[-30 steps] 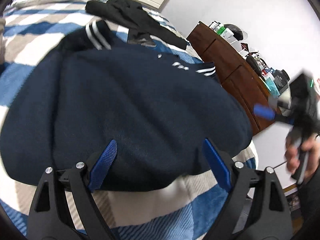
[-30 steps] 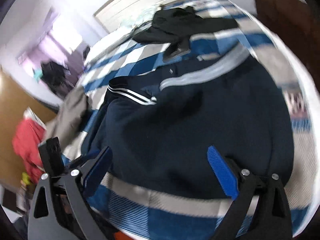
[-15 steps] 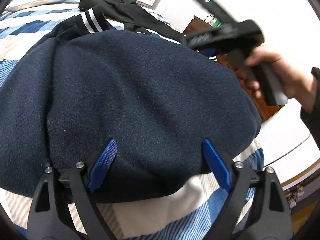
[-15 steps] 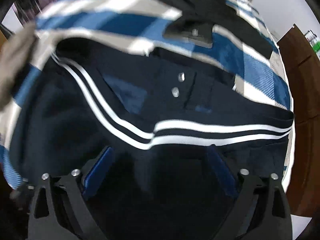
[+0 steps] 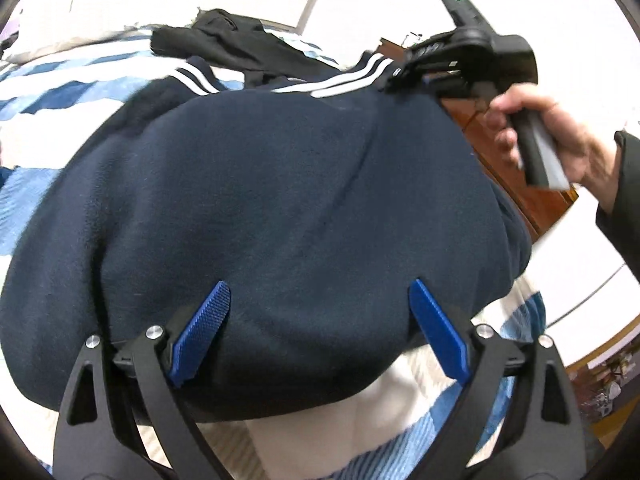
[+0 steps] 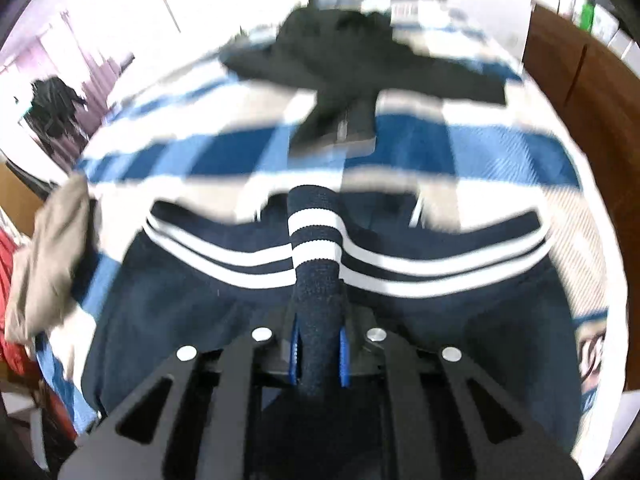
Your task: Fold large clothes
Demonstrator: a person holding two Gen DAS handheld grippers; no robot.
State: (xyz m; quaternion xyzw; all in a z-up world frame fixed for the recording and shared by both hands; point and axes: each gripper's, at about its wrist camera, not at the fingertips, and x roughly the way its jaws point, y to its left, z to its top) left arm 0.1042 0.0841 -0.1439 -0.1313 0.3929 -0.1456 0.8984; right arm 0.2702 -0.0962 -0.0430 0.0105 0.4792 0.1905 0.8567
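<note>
My right gripper [image 6: 319,354] is closing on the striped hem [image 6: 316,236] at the far edge of the navy jacket [image 5: 280,208] spread on the bed [image 5: 60,80]. My left gripper [image 5: 320,328] is hovering, fingers apart, above the near edge. A shallow pinch could let the hem slip during lifting.

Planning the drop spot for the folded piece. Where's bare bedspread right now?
Free: the checked bedspread left of the navy jacket, up to the pillow, plus a strip at the near edge. Crowded: the black garment behind the jacket, where the right gripper is closing on the striped hem.
</note>
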